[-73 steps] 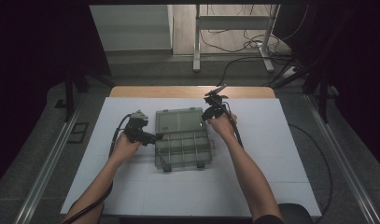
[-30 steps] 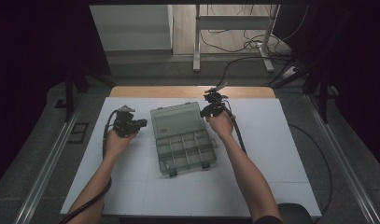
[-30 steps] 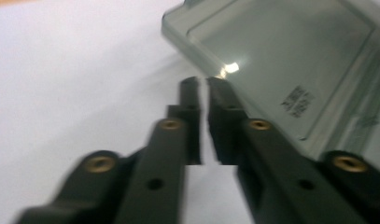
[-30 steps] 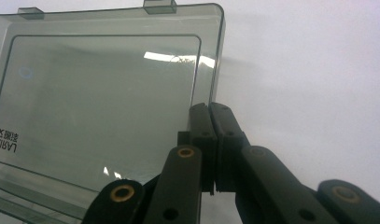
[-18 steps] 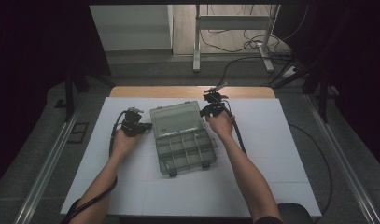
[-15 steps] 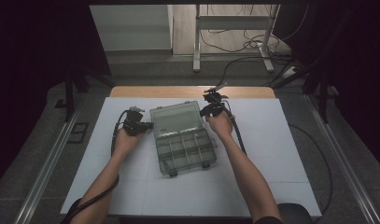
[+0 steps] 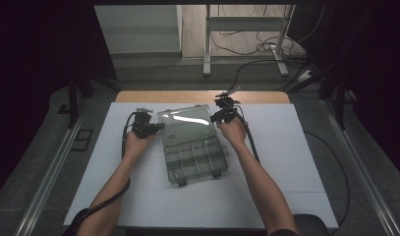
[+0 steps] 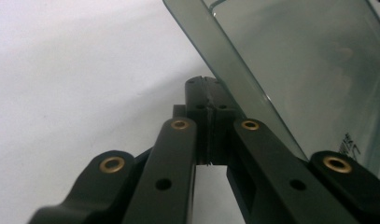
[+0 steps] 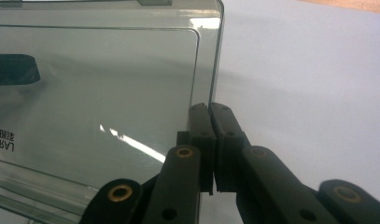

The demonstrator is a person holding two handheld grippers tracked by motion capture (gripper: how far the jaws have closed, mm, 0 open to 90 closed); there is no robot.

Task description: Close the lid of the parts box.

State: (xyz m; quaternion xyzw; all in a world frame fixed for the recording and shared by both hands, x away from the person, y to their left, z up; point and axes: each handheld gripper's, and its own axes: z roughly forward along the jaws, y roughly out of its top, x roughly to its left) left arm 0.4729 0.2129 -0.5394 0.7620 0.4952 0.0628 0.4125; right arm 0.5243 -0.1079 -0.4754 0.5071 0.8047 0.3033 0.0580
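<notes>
Clear smoky-grey plastic compartment box [image 7: 192, 147] sits mid counter [image 7: 296, 162], white-topped, lid [image 7: 185, 123] swung up & back, tray w/ divided cells facing the person. Left claw [image 7: 160, 126] at lid's left edge; in the left gripper view [image 8: 207, 100] its jaws are pressed together, nothing between, lid edge [image 8: 234, 70] just beside the tips, touching or not can't tell. Right claw [image 7: 213, 118] at lid's right edge; right gripper view [image 9: 209, 112] shows jaws closed on nothing, tips right by lid's side [image 9: 215, 60].
</notes>
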